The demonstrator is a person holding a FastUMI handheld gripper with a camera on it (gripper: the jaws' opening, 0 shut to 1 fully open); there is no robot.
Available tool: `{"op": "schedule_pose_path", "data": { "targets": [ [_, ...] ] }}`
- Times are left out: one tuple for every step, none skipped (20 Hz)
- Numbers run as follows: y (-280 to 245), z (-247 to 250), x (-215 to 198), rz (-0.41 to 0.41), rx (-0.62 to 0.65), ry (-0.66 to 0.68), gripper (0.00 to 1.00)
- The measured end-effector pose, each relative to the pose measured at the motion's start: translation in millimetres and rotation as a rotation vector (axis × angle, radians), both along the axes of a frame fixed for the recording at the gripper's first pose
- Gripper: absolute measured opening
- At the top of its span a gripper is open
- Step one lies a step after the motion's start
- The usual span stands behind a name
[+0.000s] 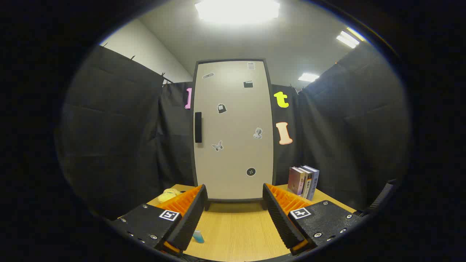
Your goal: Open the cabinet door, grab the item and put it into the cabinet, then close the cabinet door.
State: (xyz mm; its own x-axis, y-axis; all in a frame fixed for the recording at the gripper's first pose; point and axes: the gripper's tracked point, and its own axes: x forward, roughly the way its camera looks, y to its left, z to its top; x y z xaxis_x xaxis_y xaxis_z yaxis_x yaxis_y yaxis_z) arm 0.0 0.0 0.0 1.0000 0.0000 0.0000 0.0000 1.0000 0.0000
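A tall light-grey cabinet (233, 131) stands on the wooden table (236, 229), straight ahead beyond my fingers. Its door is closed, dotted with small stickers, and carries a dark vertical handle (198, 127) near its left edge. My gripper (235, 198) is open, with bare tabletop between the fingers and the cabinet's foot just past the tips. A small blue item (198, 236) lies on the table by the inner side of the left finger (189, 218), partly hidden by it. A yellow soft item (169, 195) rests on the table beyond the left finger, left of the cabinet.
Three upright books (304, 182) stand on the table to the right of the cabinet, beyond the right finger. Black cloth walls close in the booth on the left, right and behind the cabinet.
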Motion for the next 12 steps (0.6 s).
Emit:
{"op": "schedule_pose_path", "data": {
  "targets": [
    [-0.4,-1.4,-1.1,-0.001,0.004,0.003,0.94],
    [-0.7,-2.7,-1.4,-0.002,0.009,0.007,0.94],
    [-1.1,-4.0,-1.7,-0.004,0.013,0.011,0.94],
    [-1.6,-4.5,-2.0,-0.006,0.015,0.013,0.94],
    [-2.5,-5.3,-2.6,-0.007,0.016,0.014,0.94],
    [-2.7,-4.7,-2.8,-0.008,0.015,0.013,0.94],
    [-3.3,-4.8,-3.4,-0.009,0.012,0.011,0.94],
    [-3.5,-4.2,-3.8,-0.008,0.010,0.009,0.94],
    [-3.9,-4.5,-4.3,-0.008,0.009,0.007,0.94],
    [-4.0,-3.8,-4.3,-0.008,0.009,0.005,0.94],
    [-4.1,-4.2,-3.9,-0.007,0.011,0.005,0.94],
    [-3.9,-3.7,-3.5,-0.007,0.013,0.005,0.94]
  ]
}}
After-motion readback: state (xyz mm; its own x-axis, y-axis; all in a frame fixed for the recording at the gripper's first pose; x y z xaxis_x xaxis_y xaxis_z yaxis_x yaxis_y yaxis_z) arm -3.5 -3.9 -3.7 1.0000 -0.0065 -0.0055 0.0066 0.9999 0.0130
